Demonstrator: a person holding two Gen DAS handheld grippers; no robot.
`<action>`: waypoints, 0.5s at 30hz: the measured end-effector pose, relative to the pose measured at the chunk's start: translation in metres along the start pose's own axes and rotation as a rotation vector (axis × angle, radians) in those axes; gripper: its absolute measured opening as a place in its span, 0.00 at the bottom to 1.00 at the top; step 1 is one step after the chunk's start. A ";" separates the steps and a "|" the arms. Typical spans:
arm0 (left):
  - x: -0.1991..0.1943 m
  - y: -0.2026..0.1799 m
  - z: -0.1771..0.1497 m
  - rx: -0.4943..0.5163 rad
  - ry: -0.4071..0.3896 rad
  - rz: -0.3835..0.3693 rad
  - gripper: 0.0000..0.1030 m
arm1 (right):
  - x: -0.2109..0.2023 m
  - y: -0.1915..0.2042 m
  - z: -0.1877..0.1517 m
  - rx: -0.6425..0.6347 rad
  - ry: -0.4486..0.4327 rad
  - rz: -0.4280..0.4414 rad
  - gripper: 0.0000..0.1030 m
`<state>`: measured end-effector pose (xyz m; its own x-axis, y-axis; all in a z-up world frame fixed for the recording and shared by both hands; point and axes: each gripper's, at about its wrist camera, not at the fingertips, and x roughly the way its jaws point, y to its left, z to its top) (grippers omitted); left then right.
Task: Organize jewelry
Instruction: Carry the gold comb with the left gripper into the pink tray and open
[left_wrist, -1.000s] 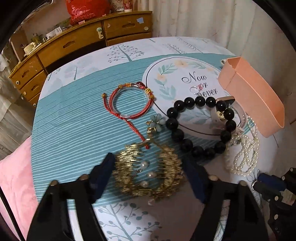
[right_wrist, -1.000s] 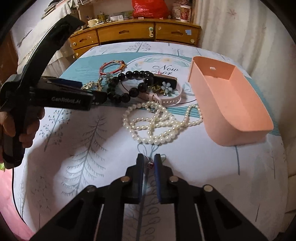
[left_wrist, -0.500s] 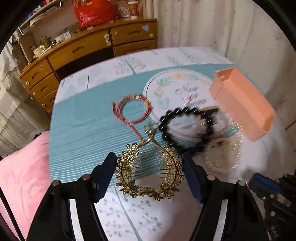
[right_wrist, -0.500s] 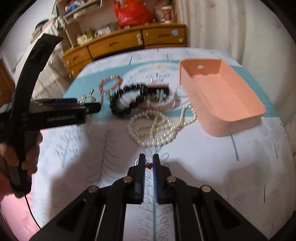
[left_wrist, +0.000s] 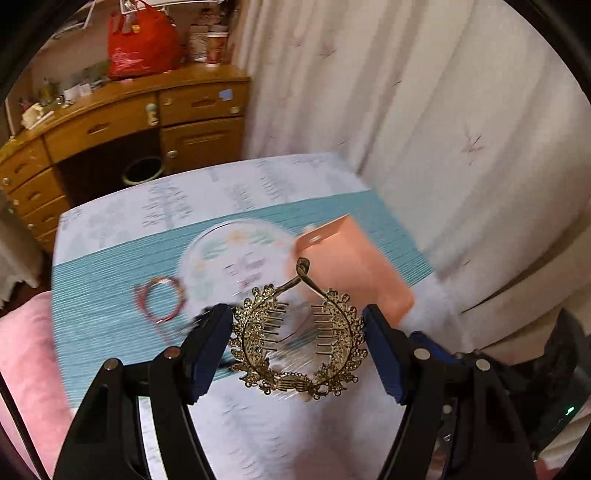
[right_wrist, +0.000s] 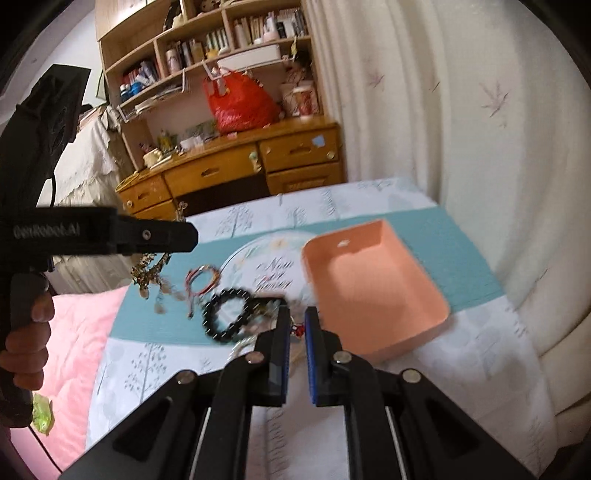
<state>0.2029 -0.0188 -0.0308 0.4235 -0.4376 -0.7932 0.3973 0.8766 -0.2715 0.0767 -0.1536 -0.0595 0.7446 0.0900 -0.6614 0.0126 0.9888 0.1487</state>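
My left gripper (left_wrist: 298, 334) is shut on a gold filigree hair comb (left_wrist: 255, 328) and holds it in the air above the table, in front of the pink box (left_wrist: 351, 266). In the right wrist view the comb (right_wrist: 147, 271) hangs under the left gripper. My right gripper (right_wrist: 296, 326) is shut on a small red-beaded trinket (right_wrist: 297, 328), lifted beside the pink box (right_wrist: 369, 291). A red cord bracelet (right_wrist: 201, 280) and a black bead bracelet (right_wrist: 225, 314) lie on the teal cloth; the red cord bracelet (left_wrist: 160, 301) also shows in the left wrist view.
The table wears a teal and white cloth (left_wrist: 110, 266) with a round printed mat (right_wrist: 273, 266). A wooden dresser (left_wrist: 110, 125) stands behind, curtains (left_wrist: 424, 129) at right, a pink quilt (right_wrist: 81, 332) at left.
Both grippers rose from the table. The left one lifted the gold comb and swung it toward the pink box. The right one lifted the small trinket and moved toward the box.
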 end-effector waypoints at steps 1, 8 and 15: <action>0.004 -0.006 0.004 0.001 -0.005 -0.001 0.68 | 0.000 -0.005 0.002 0.004 -0.006 0.000 0.07; 0.044 -0.048 0.030 -0.037 -0.001 0.001 0.68 | 0.008 -0.052 0.018 0.001 -0.002 0.020 0.07; 0.086 -0.064 0.050 -0.114 0.039 0.058 0.68 | 0.025 -0.087 0.036 -0.063 0.056 0.102 0.07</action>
<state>0.2548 -0.1229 -0.0541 0.4100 -0.3790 -0.8296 0.2768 0.9184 -0.2828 0.1182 -0.2417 -0.0621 0.7011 0.1955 -0.6858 -0.1046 0.9795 0.1723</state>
